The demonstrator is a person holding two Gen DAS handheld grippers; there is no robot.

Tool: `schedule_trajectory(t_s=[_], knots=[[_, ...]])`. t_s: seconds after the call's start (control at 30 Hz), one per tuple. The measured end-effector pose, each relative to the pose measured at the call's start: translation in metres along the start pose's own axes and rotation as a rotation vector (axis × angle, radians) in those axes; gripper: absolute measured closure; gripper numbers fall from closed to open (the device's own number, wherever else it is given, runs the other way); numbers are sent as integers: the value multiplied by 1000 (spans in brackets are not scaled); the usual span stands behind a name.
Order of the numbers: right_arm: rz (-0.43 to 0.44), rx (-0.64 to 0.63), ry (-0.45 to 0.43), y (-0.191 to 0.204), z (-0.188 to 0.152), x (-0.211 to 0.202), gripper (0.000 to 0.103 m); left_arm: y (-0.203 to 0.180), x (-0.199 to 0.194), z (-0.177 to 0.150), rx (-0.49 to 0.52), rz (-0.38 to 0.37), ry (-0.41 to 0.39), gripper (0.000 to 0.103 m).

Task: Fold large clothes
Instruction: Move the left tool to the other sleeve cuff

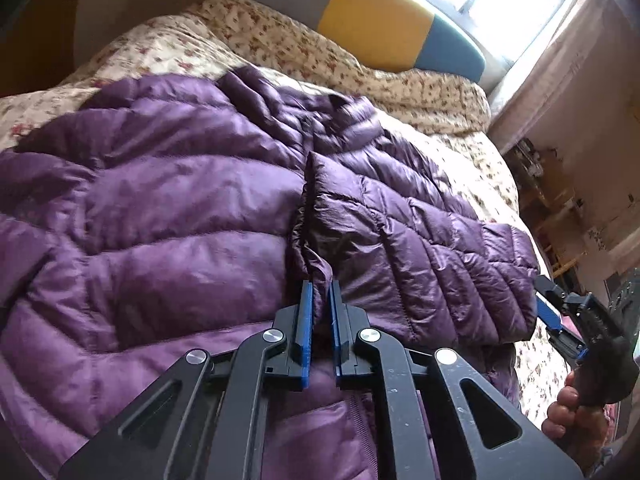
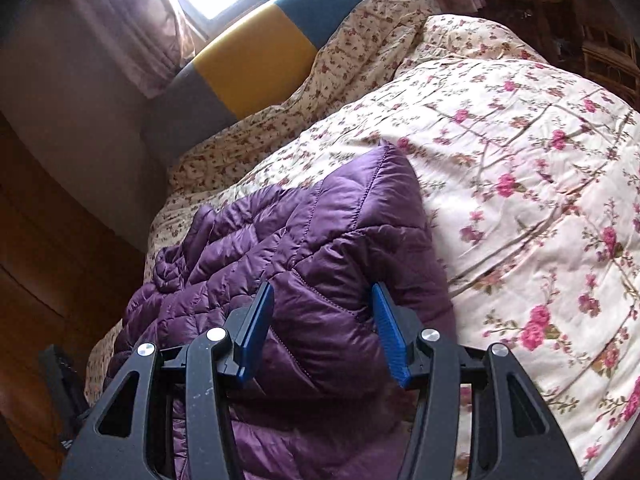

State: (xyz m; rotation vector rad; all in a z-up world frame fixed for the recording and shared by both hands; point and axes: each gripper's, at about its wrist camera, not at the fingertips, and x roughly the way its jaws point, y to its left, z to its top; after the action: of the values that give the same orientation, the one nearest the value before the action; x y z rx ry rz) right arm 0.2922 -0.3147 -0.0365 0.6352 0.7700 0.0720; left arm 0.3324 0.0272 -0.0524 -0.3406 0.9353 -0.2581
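Lying spread across a bed with a flowered quilt (image 2: 520, 152), a purple quilted jacket (image 1: 160, 208) takes up most of both wrist views. The left gripper (image 1: 320, 304) is clenched on a bunched ridge of the jacket's fabric, its blue pads (image 1: 306, 320) pressed close against the pinched fold near the middle of the garment. A sleeve (image 1: 432, 240) lies folded over the body of the jacket, just right of that pinch. The right gripper (image 2: 324, 320) hangs over the jacket's folded edge with its jaws apart; the padded cloth sits between the blue fingers (image 2: 390, 332), and I cannot tell whether they press on it. In the left wrist view a hand (image 1: 572, 412) holds the right gripper's handle at the frame's right edge. A headboard (image 2: 256, 60) in grey, yellow and teal panels stands beyond the quilt under a bright window.
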Motion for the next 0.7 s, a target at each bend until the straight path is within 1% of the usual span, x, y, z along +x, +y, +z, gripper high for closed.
schedule_trajectory(t_s=[0.17,0.27,0.53,0.6,0.7], knots=[[-3,-56,37,24,-6,25,52,28,-19,-2,-48,43,-39,95],[-19,-106,69,39,-12,42,52,39,-27,-6,-51,71,-54,95],[-157,-291,147,76,-39,88,51,57,-29,-19,-54,119,-60,95],[-196,-339,152,82,-46,97,51,59,-27,-22,-54,121,-58,95],[-257,-411,144,88,-56,109,51,64,-24,-25,-67,106,-60,95]])
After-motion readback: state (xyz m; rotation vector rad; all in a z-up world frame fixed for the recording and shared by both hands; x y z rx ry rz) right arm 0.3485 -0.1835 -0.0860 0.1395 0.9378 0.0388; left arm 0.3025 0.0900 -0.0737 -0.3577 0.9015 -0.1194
